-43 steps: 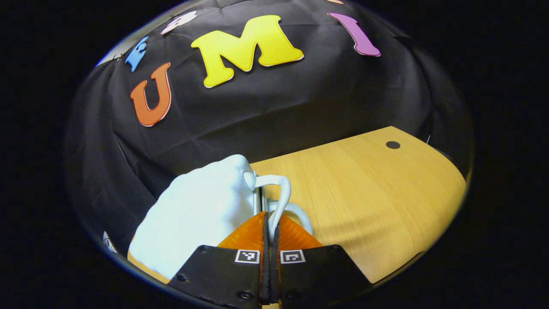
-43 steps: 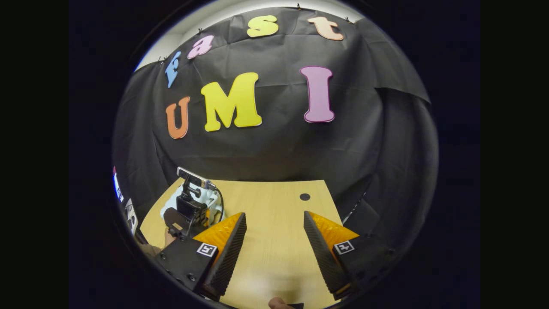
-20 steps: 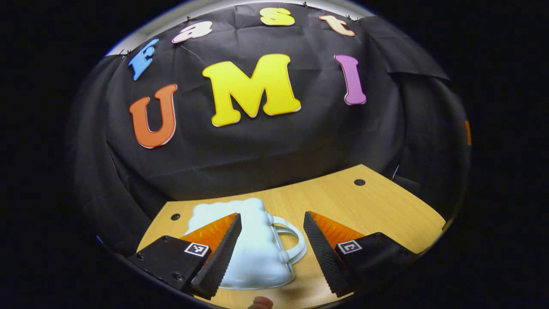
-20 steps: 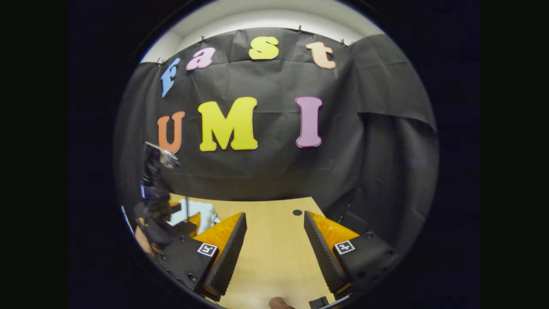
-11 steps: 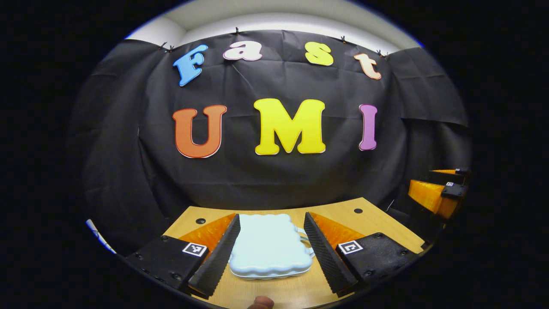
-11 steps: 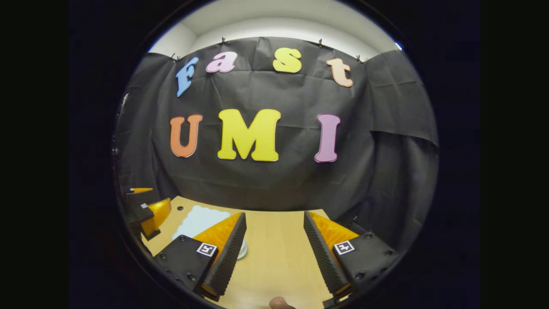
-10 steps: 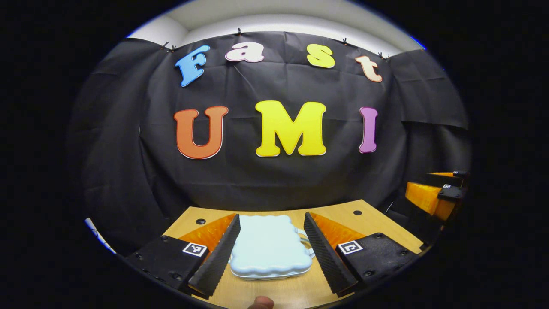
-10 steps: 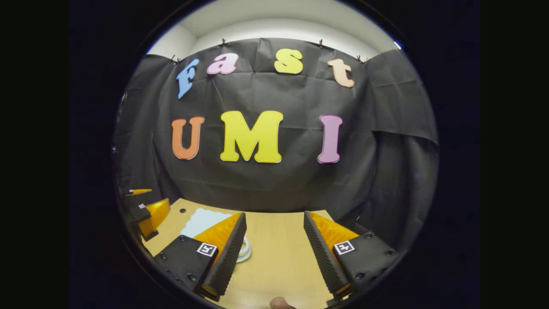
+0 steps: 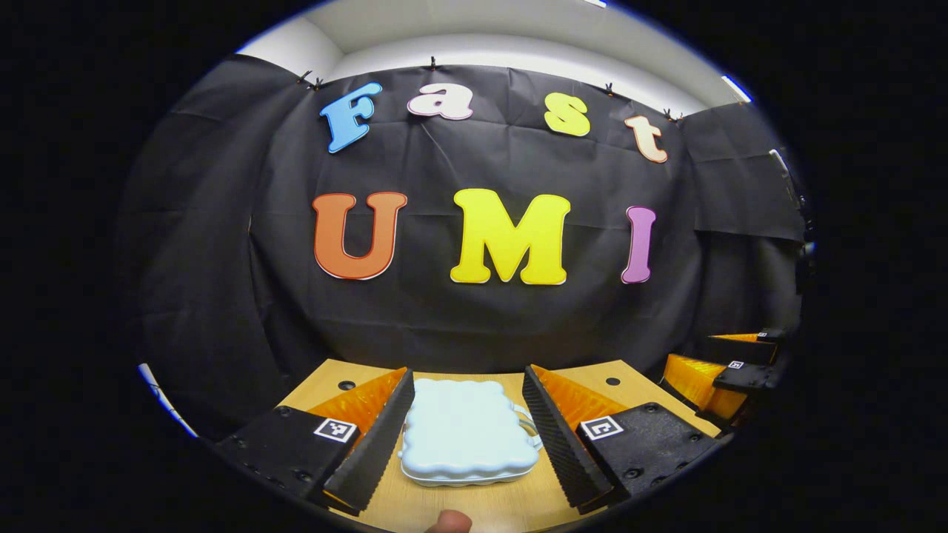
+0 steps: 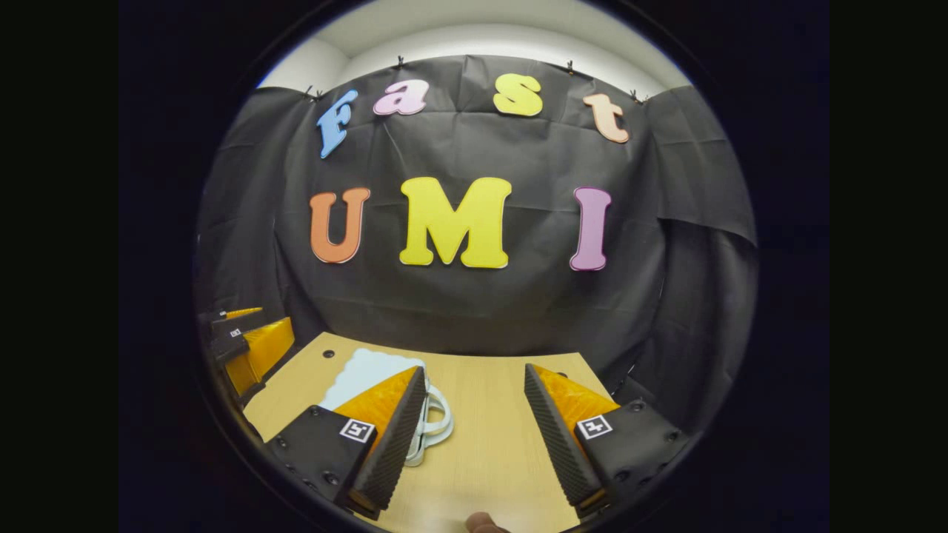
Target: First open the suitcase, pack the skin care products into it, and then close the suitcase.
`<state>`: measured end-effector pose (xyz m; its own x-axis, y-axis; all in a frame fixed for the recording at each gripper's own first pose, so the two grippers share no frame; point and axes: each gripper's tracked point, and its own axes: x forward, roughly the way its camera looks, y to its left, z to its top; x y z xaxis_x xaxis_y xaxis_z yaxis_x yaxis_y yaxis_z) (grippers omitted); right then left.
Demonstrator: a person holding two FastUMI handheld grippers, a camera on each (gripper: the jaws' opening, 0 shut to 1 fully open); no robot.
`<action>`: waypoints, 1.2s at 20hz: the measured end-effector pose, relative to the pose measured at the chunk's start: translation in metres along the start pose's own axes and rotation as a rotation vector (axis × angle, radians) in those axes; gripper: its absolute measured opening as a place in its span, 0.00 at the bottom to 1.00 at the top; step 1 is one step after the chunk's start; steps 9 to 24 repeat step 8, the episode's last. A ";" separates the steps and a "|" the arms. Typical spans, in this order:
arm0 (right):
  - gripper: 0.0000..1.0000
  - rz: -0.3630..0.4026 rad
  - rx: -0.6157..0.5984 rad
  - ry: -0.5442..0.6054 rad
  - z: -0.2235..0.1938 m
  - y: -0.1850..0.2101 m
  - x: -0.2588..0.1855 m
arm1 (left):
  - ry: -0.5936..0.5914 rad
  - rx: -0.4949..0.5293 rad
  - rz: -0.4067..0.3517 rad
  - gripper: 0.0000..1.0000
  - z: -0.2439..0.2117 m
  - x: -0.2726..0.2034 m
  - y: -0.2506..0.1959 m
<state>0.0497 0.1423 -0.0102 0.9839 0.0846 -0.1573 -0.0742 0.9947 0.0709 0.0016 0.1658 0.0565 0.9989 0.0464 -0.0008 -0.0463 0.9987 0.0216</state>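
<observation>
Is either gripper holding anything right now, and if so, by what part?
Nothing is held. The left gripper stands open with the closed suitcase lying between its jaws, untouched on the table; the right gripper is open over bare table.

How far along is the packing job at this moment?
It looks finished. Done: the pale blue suitcase lies flat and closed on the wooden table, handle to its right, with no skin care products out on the table. In hand: nothing. The left gripper and the right gripper are both open and hold nothing. Left: apparently nothing, though the contents are hidden.
</observation>
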 end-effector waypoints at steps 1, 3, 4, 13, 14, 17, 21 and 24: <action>0.80 0.002 -0.001 0.003 0.000 0.001 0.000 | -0.001 -0.003 0.004 0.94 0.001 0.000 0.002; 0.80 0.011 0.018 0.009 0.001 0.005 0.001 | -0.002 -0.012 -0.007 0.94 0.000 -0.001 -0.001; 0.79 0.009 0.019 0.010 0.001 0.004 0.001 | 0.001 -0.013 -0.013 0.94 -0.001 -0.001 -0.003; 0.80 0.024 0.004 0.009 0.000 0.007 0.000 | 0.008 -0.010 -0.015 0.94 -0.003 0.000 -0.003; 0.80 0.024 0.004 0.009 0.000 0.007 0.000 | 0.008 -0.010 -0.015 0.94 -0.003 0.000 -0.003; 0.80 0.024 0.004 0.009 0.000 0.007 0.000 | 0.008 -0.010 -0.015 0.94 -0.003 0.000 -0.003; 0.80 0.024 0.004 0.009 0.000 0.007 0.000 | 0.008 -0.010 -0.015 0.94 -0.003 0.000 -0.003; 0.80 0.024 0.004 0.009 0.000 0.007 0.000 | 0.008 -0.010 -0.015 0.94 -0.003 0.000 -0.003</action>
